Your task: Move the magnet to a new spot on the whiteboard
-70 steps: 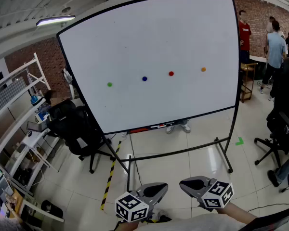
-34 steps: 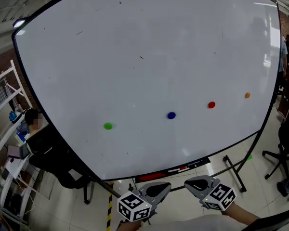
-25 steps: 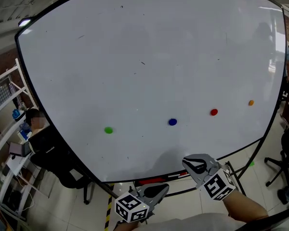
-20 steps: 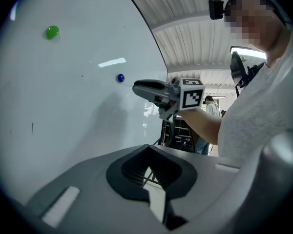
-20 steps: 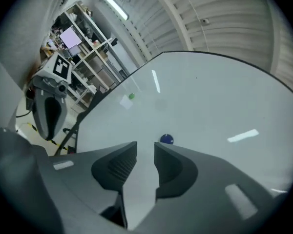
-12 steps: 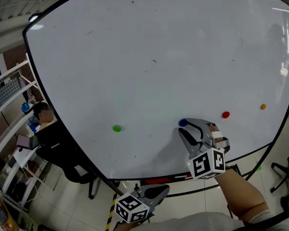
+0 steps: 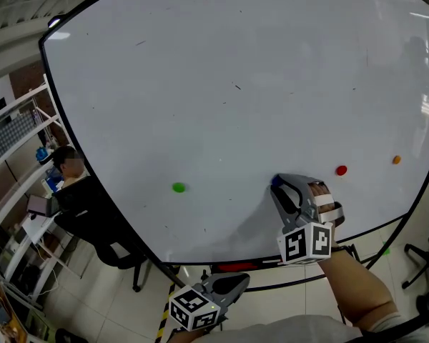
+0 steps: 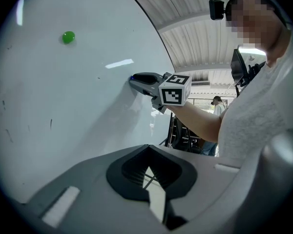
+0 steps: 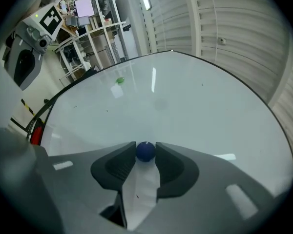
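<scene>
The whiteboard (image 7: 236,84) carries a green magnet (image 7: 178,187), a blue magnet (image 7: 274,181), a red magnet (image 7: 341,170) and an orange magnet (image 7: 396,160) in a row. My right gripper (image 7: 277,186) is raised against the board. Its jaws have just been closing, and the blue magnet (image 9: 145,151) sits between the tips with both pads touching it. My left gripper (image 7: 232,281) hangs low below the board's bottom edge, jaws together and nothing in them. From the left gripper view, the right gripper (image 8: 133,79) meets the board, with the green magnet (image 8: 68,37) higher up.
A seated person (image 7: 71,164) and a black office chair (image 7: 107,227) are left of the board, beside white shelving (image 7: 21,141). The board's pen ledge holds a red marker (image 7: 232,267). Yellow-black tape (image 7: 173,291) runs along the floor under the board.
The board has come much closer. My right gripper rose from low in front, rolled, and came to the blue magnet with its jaws around it. The left gripper stayed low.
</scene>
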{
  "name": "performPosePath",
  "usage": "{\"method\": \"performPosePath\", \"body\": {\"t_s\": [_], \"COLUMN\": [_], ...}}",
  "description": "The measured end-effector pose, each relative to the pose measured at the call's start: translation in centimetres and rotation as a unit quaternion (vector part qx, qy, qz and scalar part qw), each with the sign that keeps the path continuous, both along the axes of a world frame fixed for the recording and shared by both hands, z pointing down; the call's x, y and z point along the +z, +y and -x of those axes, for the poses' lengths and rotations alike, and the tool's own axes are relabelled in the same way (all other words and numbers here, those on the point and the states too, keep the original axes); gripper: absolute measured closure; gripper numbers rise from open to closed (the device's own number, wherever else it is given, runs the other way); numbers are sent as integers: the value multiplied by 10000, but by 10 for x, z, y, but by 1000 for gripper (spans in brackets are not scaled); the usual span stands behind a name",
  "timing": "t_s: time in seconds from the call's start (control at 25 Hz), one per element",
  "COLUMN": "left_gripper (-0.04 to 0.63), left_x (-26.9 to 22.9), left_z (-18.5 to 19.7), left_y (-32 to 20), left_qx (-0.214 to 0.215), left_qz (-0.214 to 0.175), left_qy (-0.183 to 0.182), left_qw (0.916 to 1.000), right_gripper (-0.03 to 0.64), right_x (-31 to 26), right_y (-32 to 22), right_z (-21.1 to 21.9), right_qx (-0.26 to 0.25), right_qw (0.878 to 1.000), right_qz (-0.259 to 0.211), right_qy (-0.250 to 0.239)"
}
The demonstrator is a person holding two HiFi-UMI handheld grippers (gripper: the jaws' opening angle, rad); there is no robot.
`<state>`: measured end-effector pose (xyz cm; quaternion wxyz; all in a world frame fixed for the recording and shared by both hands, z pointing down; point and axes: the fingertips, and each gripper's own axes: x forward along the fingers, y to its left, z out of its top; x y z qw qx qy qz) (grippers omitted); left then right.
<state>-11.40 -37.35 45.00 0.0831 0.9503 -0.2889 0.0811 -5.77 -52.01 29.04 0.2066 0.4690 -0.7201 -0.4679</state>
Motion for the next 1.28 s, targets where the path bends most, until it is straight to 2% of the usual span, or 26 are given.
{"method": "performPosePath", "body": {"t_s": [0.2, 0.32, 0.44, 0.52, 0.68, 0.84, 0.92, 1.0, 1.12, 1.28], "left_gripper": [614, 614, 614, 614, 614, 614, 614, 614, 613, 612], "left_x": [1, 0, -1, -3, -8, -15, -17, -18, -18, -19], "left_z": [-1, -2, -2, -2, -1, 2, -2, -7, -13, -24], "left_y": [2, 3, 4, 4, 4, 0, 1, 4, 9, 17], "left_qx": [12, 16, 19, 18, -1, -36, -18, 23, 125, 308], "left_qz": [14, 17, 8, -19, -88, -163, -183, -185, -164, -127], "left_qy": [5, 11, 20, 29, 55, 121, 157, 157, 173, 251], "left_qw": [10000, 10000, 10000, 10000, 9999, 9998, 9997, 9997, 9996, 9991], "right_gripper": [502, 492, 491, 491, 491, 489, 489, 489, 489, 489], "right_x": [-1, -5, -7, -4, 23, 74, 99, 122, 150, 165], "right_y": [-1, 3, 17, 35, 80, 108, 116, 124, 136, 146], "right_z": [-1, -2, -3, -2, -2, -7, -9, -11, -11, -13], "right_qx": [-90, -370, -849, -1272, -2035, -2299, -2238, -2174, -2123, -2056], "right_qw": [9995, 9950, 9819, 9666, 9237, 8658, 8461, 8344, 8238, 8227], "right_qz": [289, 776, 1333, 1779, 2738, 3779, 4104, 4311, 4552, 4615], "right_qy": [-112, -515, -1040, -1338, -1745, -2339, -2562, -2657, -2629, -2604]}}
